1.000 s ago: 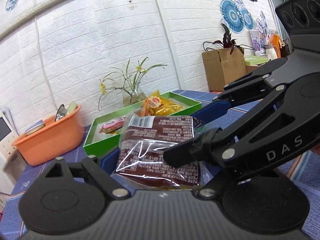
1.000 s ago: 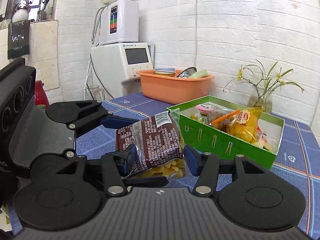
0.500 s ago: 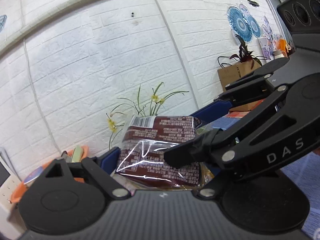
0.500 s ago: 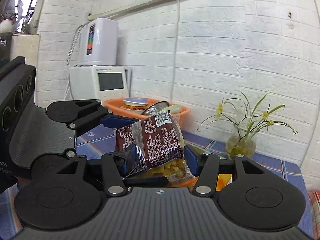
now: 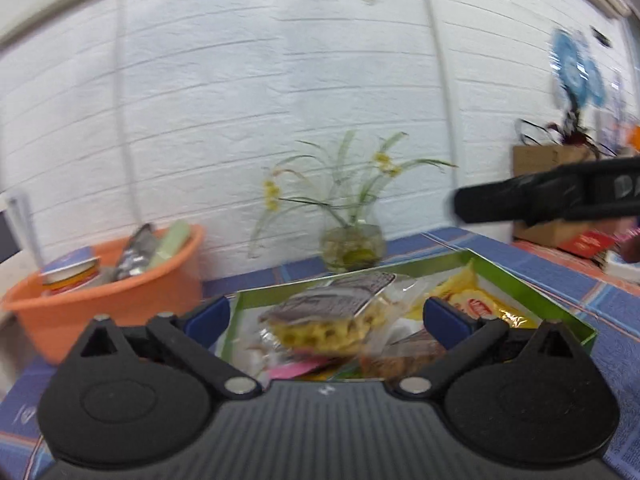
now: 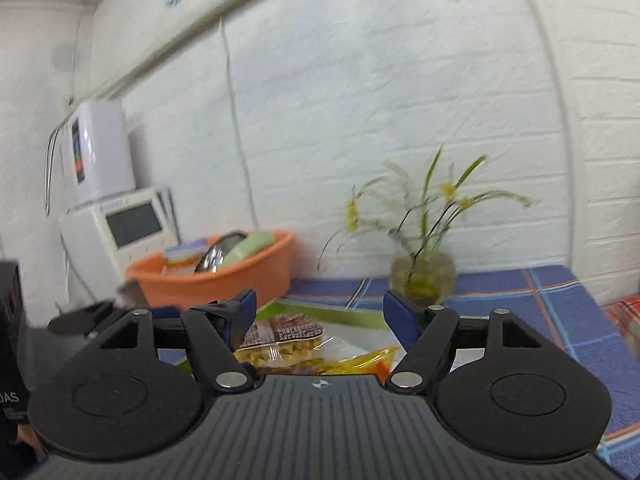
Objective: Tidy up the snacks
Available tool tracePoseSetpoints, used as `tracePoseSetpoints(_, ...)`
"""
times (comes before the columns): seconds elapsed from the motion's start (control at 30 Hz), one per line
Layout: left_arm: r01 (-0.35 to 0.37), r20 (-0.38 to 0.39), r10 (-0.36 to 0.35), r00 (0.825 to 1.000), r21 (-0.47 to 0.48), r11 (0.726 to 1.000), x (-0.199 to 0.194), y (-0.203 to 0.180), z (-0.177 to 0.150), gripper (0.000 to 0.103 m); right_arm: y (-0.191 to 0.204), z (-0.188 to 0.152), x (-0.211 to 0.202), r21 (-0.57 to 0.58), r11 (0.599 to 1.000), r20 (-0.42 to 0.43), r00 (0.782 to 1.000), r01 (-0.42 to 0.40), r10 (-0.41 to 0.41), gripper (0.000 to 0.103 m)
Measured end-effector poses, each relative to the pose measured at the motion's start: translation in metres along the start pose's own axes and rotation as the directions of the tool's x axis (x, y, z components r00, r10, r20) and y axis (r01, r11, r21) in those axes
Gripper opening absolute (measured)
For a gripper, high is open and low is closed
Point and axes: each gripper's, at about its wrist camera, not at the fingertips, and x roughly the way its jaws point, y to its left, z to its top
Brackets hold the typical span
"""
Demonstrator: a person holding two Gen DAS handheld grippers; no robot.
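The brown snack bag (image 5: 332, 312), clear at one end with yellow pieces showing, lies tilted on the other snacks in the green box (image 5: 520, 276). My left gripper (image 5: 326, 316) hangs just above the box, its jaws opening wide; the bag sits between and beyond the blue pads (image 5: 444, 320), untouched. In the right wrist view the same bag (image 6: 284, 336) lies in the green box (image 6: 320, 307) under my right gripper (image 6: 322, 314), whose jaws are also opening with neither pad on it. A finger of the right gripper (image 5: 540, 198) crosses the left view's right side.
A yellow packet (image 5: 484, 308) and a pink one (image 5: 296, 370) lie in the box too. An orange basin (image 6: 240, 276) with a tin and lids stands left, a glass vase of flowers (image 6: 424, 276) behind the box, a white appliance (image 6: 120, 224) far left. The tablecloth is blue plaid.
Both grippers have opened and let go of the brown bag, which has dropped flat into the green box. Both views have swung over the box.
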Motion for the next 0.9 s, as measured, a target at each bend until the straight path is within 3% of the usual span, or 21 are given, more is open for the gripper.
tracePoseSetpoints(0.1,-0.091,-0.013,0.09,0.996,-0.106,0.99,-0.032,0.008,-0.004,0.103,0.013,0.0,-0.037,0.011,0.995,0.058,0.993,0.1,-0.1,0.103)
tracePoseSetpoints(0.23,-0.186,-0.161,0.156,0.975,-0.196,0.963,-0.067,0.002,-0.013,0.103,0.042,-0.016,-0.078,-0.035,0.975,0.073,0.974,0.217,-0.214,0.103)
tracePoseSetpoints(0.3,-0.207,-0.218,0.165,0.962,-0.186,0.961,-0.081,-0.01,-0.02,0.103,0.057,-0.029,-0.093,-0.078,0.96,0.066,0.962,0.271,-0.266,0.103)
tracePoseSetpoints(0.4,-0.257,-0.224,0.219,0.95,-0.158,0.953,-0.107,-0.032,-0.034,0.103,0.068,-0.049,-0.116,-0.064,0.939,0.072,0.94,0.337,-0.332,0.103)
tracePoseSetpoints(0.47,-0.305,-0.213,0.278,0.937,-0.107,0.946,-0.122,-0.048,-0.041,0.103,0.068,-0.061,-0.13,-0.031,0.943,0.084,0.941,0.333,-0.329,0.103)
tracePoseSetpoints(0.57,-0.26,-0.144,0.25,0.957,-0.05,0.964,-0.134,-0.062,-0.05,0.103,0.065,-0.073,-0.143,0.018,0.944,0.094,0.94,0.328,-0.328,0.103)
tracePoseSetpoints(0.67,-0.204,-0.144,0.191,0.971,-0.081,0.976,-0.138,-0.063,-0.056,0.103,0.064,-0.079,-0.145,0.053,0.922,0.047,0.922,0.383,-0.385,0.103)
tracePoseSetpoints(0.73,-0.191,-0.17,0.168,0.971,-0.129,0.973,-0.139,-0.06,-0.058,0.103,0.064,-0.083,-0.143,0.061,0.91,0.004,0.911,0.41,-0.411,0.103)
tracePoseSetpoints(0.9,-0.235,-0.198,0.201,0.959,-0.166,0.958,-0.142,-0.056,-0.064,0.103,0.062,-0.095,-0.148,0.101,0.927,0.025,0.931,0.36,-0.364,0.103)
